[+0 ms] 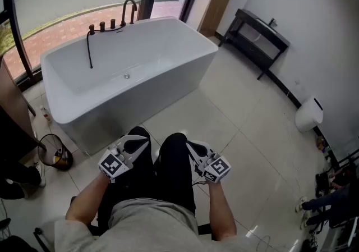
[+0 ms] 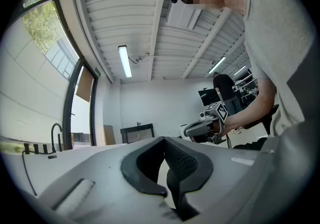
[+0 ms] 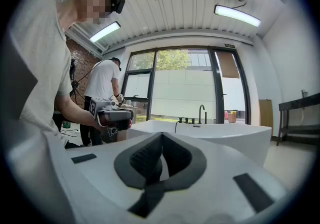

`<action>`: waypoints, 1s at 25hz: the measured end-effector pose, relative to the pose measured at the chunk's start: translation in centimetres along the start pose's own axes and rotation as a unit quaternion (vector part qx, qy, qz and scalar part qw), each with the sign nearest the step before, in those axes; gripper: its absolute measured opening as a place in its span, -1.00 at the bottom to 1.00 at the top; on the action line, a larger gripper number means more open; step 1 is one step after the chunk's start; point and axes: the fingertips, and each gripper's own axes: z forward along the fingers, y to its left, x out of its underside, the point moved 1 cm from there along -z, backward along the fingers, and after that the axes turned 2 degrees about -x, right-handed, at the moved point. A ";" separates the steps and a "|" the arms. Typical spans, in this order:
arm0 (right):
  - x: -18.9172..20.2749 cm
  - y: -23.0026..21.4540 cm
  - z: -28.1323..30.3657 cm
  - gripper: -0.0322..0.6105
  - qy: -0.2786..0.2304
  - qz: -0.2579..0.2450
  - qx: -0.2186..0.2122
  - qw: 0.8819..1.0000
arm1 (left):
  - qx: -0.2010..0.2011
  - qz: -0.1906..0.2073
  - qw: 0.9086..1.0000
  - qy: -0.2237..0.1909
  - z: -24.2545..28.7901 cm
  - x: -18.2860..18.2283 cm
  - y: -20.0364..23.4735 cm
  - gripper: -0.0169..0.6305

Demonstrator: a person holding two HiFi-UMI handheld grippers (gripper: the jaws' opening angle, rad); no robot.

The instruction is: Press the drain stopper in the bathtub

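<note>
Pale tiled floor, window wall behind. I am looking down at a seated operator's lap, with the tub ahead.

Task thing first: one small round chrome fitting shows low inside the white rectangular freestanding bathtub. I take it for the drain stopper, though it is too small to rule out an overflow cap. It lies well apart from both tools, with nothing near it.

Progress, my read: not started. Neither tool reaches toward the tub, and the stopper looks unpressed as far as I can judge. Everything is left to do: close in on the tub, bring one tool over the rim and down to the fitting, then push.

The grey plastic left gripper rests on the left thigh and the grey plastic right gripper on the right thigh. Each one's own view shows its dark pads closed tip to tip, with nothing between them.

Counts:
- bathtub: one
- stopper candidate: one
- black curved tap spout on the far rim: one
- small black knobs beside the spout: three, as far as I can make out
- thin black hose hanging into the tub: one
- grippers: two
- dark console table at the right wall: one
- white rounded appliance on the floor: one
- wire waste basket left of the tub: one
- standing person in a white shirt: one
</note>
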 end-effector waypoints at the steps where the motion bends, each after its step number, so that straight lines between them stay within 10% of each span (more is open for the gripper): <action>1: -0.1 -0.9 0.3 -0.90 0.005 -0.003 -0.008 1.000 | -0.003 -0.003 1.000 0.000 1.0 0.2 0.5 -0.96; 13: -1.5 -9.3 6.3 -0.90 0.002 -0.014 -0.060 0.998 | -0.050 -0.006 0.997 0.056 8.7 5.9 9.2 -0.96; 25: -1.2 -18.2 10.7 -0.90 0.002 -0.006 -0.101 0.995 | -0.180 -0.026 0.983 0.008 16.4 1.4 19.5 -0.96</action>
